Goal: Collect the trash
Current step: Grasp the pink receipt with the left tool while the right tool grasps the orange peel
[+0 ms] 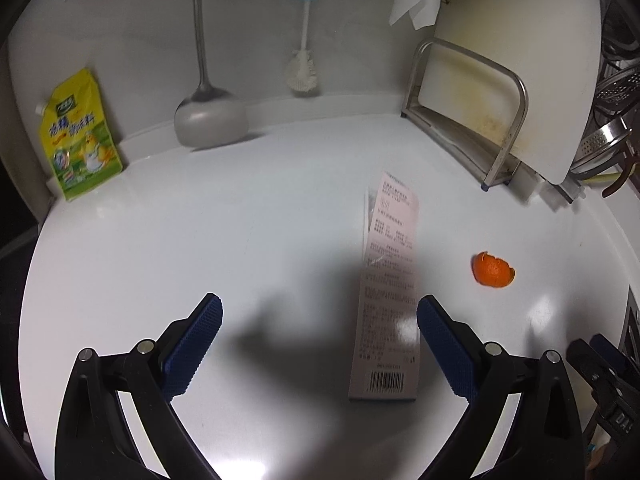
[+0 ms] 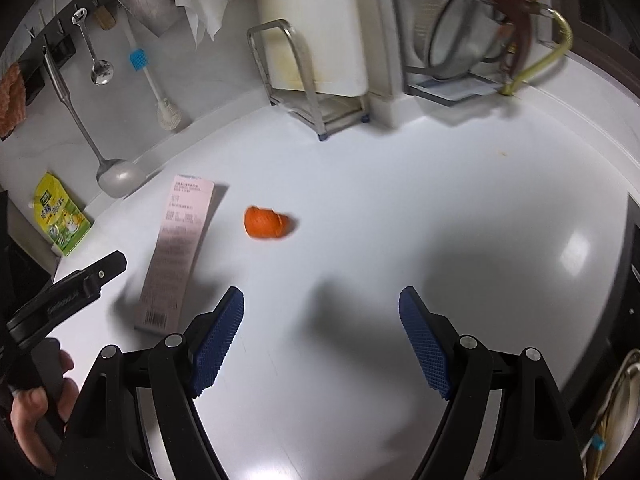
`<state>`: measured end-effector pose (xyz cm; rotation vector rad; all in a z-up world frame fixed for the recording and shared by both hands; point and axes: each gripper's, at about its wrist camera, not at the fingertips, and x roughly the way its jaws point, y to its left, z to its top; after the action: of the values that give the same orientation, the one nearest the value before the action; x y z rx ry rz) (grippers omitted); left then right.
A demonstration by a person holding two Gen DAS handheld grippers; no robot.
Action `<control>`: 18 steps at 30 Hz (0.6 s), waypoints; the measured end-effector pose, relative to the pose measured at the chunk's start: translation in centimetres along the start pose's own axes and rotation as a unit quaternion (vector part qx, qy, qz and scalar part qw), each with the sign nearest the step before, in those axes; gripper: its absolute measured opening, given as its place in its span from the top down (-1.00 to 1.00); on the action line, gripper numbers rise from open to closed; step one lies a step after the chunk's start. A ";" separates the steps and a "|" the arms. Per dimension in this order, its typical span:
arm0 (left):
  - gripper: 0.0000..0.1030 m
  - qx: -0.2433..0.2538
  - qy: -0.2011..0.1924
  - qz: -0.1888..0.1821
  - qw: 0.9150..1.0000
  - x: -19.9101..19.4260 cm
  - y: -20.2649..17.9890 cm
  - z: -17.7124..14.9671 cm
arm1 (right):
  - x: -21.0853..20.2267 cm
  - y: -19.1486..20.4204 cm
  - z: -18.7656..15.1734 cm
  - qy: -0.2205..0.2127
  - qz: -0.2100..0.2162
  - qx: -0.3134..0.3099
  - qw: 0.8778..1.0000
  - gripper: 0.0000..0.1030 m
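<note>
A long pink receipt [image 1: 388,292] lies flat on the white counter [image 1: 240,220]; it also shows in the right wrist view [image 2: 176,252]. An orange peel [image 1: 494,270] lies to its right, seen too in the right wrist view [image 2: 266,222]. My left gripper [image 1: 320,320] is open and empty, hovering over the counter with the receipt's near end just inside its right finger. My right gripper [image 2: 322,312] is open and empty, nearer than the peel and to its right.
A yellow refill pouch [image 1: 80,136] leans at the back left. A ladle [image 1: 208,112] and brush [image 1: 304,60] hang on the wall. A cutting board in a metal rack [image 1: 496,92] stands back right, with a dish rack and colander [image 2: 472,28] beyond.
</note>
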<state>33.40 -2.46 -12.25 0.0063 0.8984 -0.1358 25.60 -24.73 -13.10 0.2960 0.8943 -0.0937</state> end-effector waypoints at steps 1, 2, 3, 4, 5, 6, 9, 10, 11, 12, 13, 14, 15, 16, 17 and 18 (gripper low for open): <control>-0.86 0.002 0.000 -0.001 1.000 0.2 0.0 0.2 | 0.5 0.3 0.3 -0.001 0.000 -0.002 1.000 -0.48; -0.86 0.003 -0.001 -0.002 1.000 0.3 0.0 0.4 | 1.0 0.5 0.6 0.000 0.001 -0.004 1.000 -0.48; -0.86 0.004 -0.002 -0.005 1.000 0.5 0.0 0.5 | 1.7 0.9 0.9 0.002 0.002 -0.007 1.000 -0.48; -0.86 0.005 -0.002 -0.007 1.000 0.6 0.0 0.6 | 2.1 1.1 1.0 0.005 0.003 -0.010 1.000 -0.48; -0.86 0.007 -0.002 -0.008 1.000 0.6 0.1 0.7 | 2.6 1.4 1.2 0.008 0.003 -0.014 1.000 -0.48; -0.86 0.010 -0.003 -0.009 1.000 0.7 0.1 0.7 | 3.1 1.6 1.4 0.009 0.003 -0.017 1.000 -0.48; -0.86 0.015 -0.004 -0.008 1.000 0.7 0.6 0.7 | 4.5 2.4 1.9 0.012 0.003 -0.022 1.000 -0.48; -0.86 0.016 -0.004 -0.008 1.000 0.7 0.8 0.6 | 5.1 2.6 2.1 0.013 0.001 -0.023 1.000 -0.48; -0.86 0.015 -0.004 -0.009 1.000 0.7 1.0 0.6 | 5.6 2.7 2.1 0.014 0.000 -0.024 1.000 -0.48; -0.86 0.015 -0.003 -0.010 1.000 0.7 1.2 0.6 | 6.1 2.9 2.2 0.018 0.000 -0.025 1.000 -0.48; -0.86 0.014 -0.003 -0.011 1.000 0.7 1.4 0.6 | 6.8 3.1 2.4 0.022 0.000 -0.027 0.999 -0.48; -0.86 0.013 -0.003 -0.013 1.000 0.6 1.5 0.6 | 7.3 3.2 2.5 0.023 -0.001 -0.028 0.999 -0.48; -0.86 0.012 -0.003 -0.014 1.000 0.6 1.6 0.6 | 7.7 3.3 2.7 0.023 -0.003 -0.029 0.999 -0.48; -0.86 0.012 -0.004 -0.015 1.000 0.6 1.7 0.6 | 8.2 3.5 2.9 0.024 -0.006 -0.029 0.999 -0.48; -0.86 0.013 -0.003 -0.016 1.000 0.6 1.7 0.6 | 8.6 3.6 3.1 0.025 -0.007 -0.030 0.999 -0.48; -0.86 0.013 -0.003 -0.018 1.000 0.6 1.8 0.5 | 9.1 3.7 3.4 0.026 -0.011 -0.031 0.999 -0.48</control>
<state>34.39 -0.82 -12.47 0.0141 0.8906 -0.1799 34.61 -21.77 -17.40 0.2315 0.9510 -0.0784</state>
